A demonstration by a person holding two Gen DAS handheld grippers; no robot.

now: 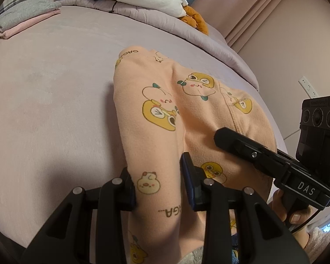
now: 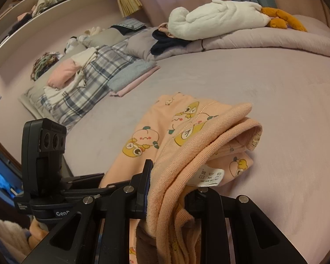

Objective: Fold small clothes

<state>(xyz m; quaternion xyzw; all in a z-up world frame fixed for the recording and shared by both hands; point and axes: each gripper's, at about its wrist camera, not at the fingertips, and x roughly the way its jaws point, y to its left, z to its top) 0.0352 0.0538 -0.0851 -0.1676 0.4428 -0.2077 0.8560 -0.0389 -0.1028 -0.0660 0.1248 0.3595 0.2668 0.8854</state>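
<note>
Peach fleece garment printed with yellow cartoon ducks (image 1: 156, 114) is mid-fold, not finished: both grippers are clamped on its near end and the rest trails forward onto the bed. Left gripper (image 1: 158, 182) pinches a narrow strip of the fabric, probably a leg or sleeve, between its pads; the strip runs straight ahead from the jaws and lies flat further out. Right gripper (image 2: 168, 180) is closed on the ribbed hem or waistband, which bunches over its jaws with a white care label (image 2: 211, 177) hanging just in front, so part of the garment is doubled over or turned. In the left view the right gripper sits just to the right, over the same cloth, with a hand on its handle. Judging by the loose folds, at most one fold is started; squaring up and the final folds are left. Ahead and left of the grippers a folded grey and pink stack of clothes (image 1: 24, 19) suggests earlier pieces are done. Surface is a mauve plush bedspread (image 1: 55, 88), soft, mostly bare ahead. Far end: rolled lilac quilt (image 2: 264, 41), white plush goose with orange feet (image 2: 220, 19), dark garment (image 2: 167, 41), plaid pillow with clothes (image 2: 94, 81). White shelving (image 2: 44, 6) on the wall, pink curtains (image 1: 259, 13) to the right.
</note>
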